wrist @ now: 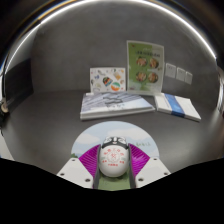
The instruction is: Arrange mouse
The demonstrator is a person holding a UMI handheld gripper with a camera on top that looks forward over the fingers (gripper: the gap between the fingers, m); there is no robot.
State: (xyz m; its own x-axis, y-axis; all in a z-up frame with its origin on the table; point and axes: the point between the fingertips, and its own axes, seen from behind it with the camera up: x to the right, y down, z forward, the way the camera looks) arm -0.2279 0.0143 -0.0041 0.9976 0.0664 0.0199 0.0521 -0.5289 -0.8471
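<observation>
A white mouse (113,158) with a red pattern on its shell sits between my two fingers. My gripper (113,163) is shut on it, with both purple pads (92,159) pressing on its sides. The mouse is held above a pale round mat (112,130) on the grey table, just ahead of the fingers. The underside of the mouse is hidden.
Beyond the mat lie a flat book or box (115,106) and a white and blue pack (178,106). Two printed cards (108,82) (146,62) stand behind them against a dark wall. Wall sockets (176,72) show to the right.
</observation>
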